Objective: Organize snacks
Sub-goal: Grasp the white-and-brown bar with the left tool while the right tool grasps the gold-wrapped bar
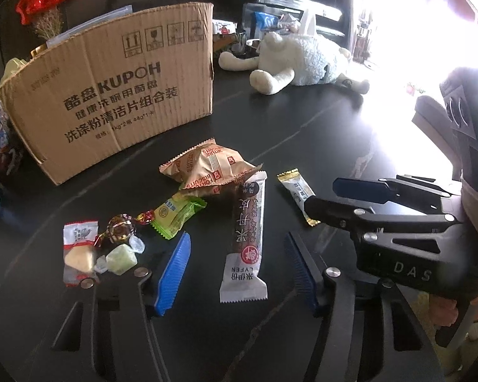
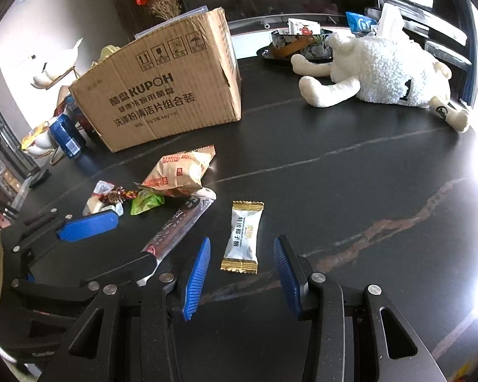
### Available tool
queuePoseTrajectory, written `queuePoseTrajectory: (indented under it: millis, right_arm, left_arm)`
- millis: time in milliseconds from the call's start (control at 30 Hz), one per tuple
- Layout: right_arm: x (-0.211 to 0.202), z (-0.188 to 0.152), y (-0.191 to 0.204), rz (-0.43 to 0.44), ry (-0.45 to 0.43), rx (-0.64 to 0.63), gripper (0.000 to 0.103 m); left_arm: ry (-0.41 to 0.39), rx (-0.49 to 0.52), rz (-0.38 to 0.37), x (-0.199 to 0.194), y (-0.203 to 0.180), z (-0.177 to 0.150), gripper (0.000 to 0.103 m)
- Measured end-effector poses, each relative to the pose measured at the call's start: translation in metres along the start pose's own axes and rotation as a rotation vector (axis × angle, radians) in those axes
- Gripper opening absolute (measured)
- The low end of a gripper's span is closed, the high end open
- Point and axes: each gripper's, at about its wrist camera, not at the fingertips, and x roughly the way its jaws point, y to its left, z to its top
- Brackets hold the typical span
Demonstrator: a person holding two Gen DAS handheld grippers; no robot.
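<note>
A long white-and-brown snack bar (image 1: 245, 238) lies on the dark table (image 1: 271, 121) between the blue pads of my left gripper (image 1: 237, 238), which is open and clear of the bar on both sides. A small white candy packet with gold ends (image 2: 241, 238) lies between the pads of my right gripper (image 2: 242, 242), also open and not touching it. An orange biscuit packet (image 1: 207, 168), a green packet (image 1: 178, 213) and several small candies (image 1: 118, 232) lie left of the bar. The cardboard box (image 1: 111, 95) stands open-topped behind them.
A white plush sheep (image 2: 382, 70) lies at the back right, with a dark bowl (image 2: 299, 47) of packets behind it. A blue can (image 2: 67, 137) and bags stand left of the box. Strong window glare washes out the right side in the left wrist view.
</note>
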Motion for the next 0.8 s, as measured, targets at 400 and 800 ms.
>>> queuePoseTrajectory:
  millis: [400, 800]
  right_arm:
    - [0.015, 0.003, -0.003, -0.002, 0.023, -0.003, 0.035]
    - [0.022, 0.003, 0.005, -0.027, 0.020, -0.040, 0.023]
  left_arm:
    - [0.037, -0.020, -0.045, 0.022, 0.001, 0.010, 0.042]
    - [0.056, -0.017, -0.048, 0.033, -0.004, 0.012, 0.023]
